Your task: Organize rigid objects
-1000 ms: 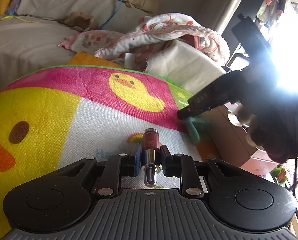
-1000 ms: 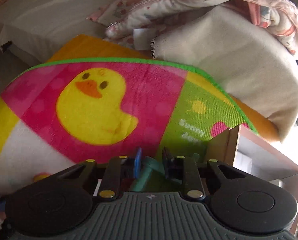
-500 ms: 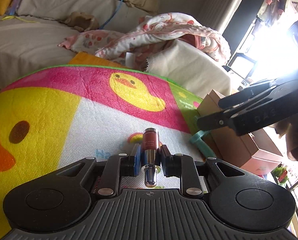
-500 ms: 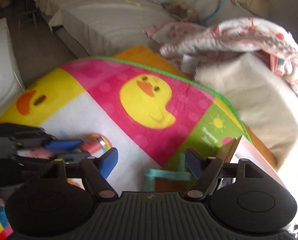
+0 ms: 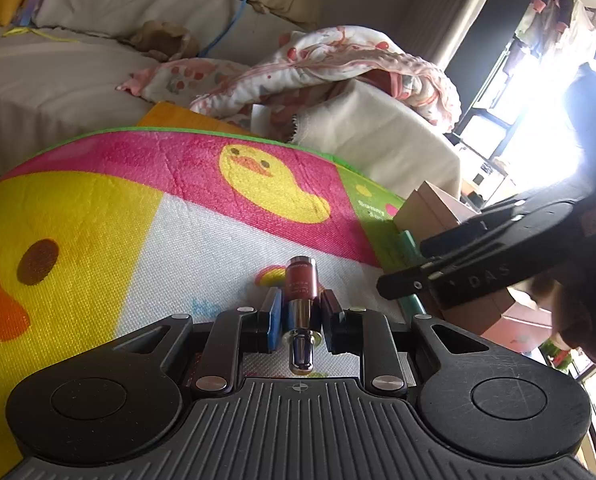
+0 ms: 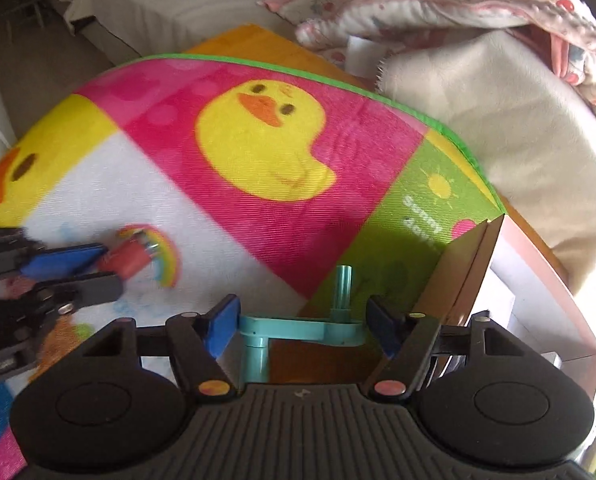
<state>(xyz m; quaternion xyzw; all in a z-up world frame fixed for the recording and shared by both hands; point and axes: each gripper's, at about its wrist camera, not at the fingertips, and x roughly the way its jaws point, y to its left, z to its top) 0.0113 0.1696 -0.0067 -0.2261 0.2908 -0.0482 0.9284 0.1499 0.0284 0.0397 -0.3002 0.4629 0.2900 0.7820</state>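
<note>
Left wrist view: our left hand-held gripper (image 5: 300,313) is clamped on a small red bottle (image 5: 300,285) by its neck, chrome cap toward the camera, so the body points forward, probably for dropping into the box (image 5: 432,210) at the right edge of the duck mat (image 5: 98,216). Bottle label is too small to read. Right tool body reads "DAS".

Right wrist view: our right hand-held gripper (image 6: 301,326) is spread wide around a teal plastic part (image 6: 298,330), no visible pad contact; the part lies against the box wall (image 6: 464,280). Mat print looks like "Sunny", blurred.
</note>
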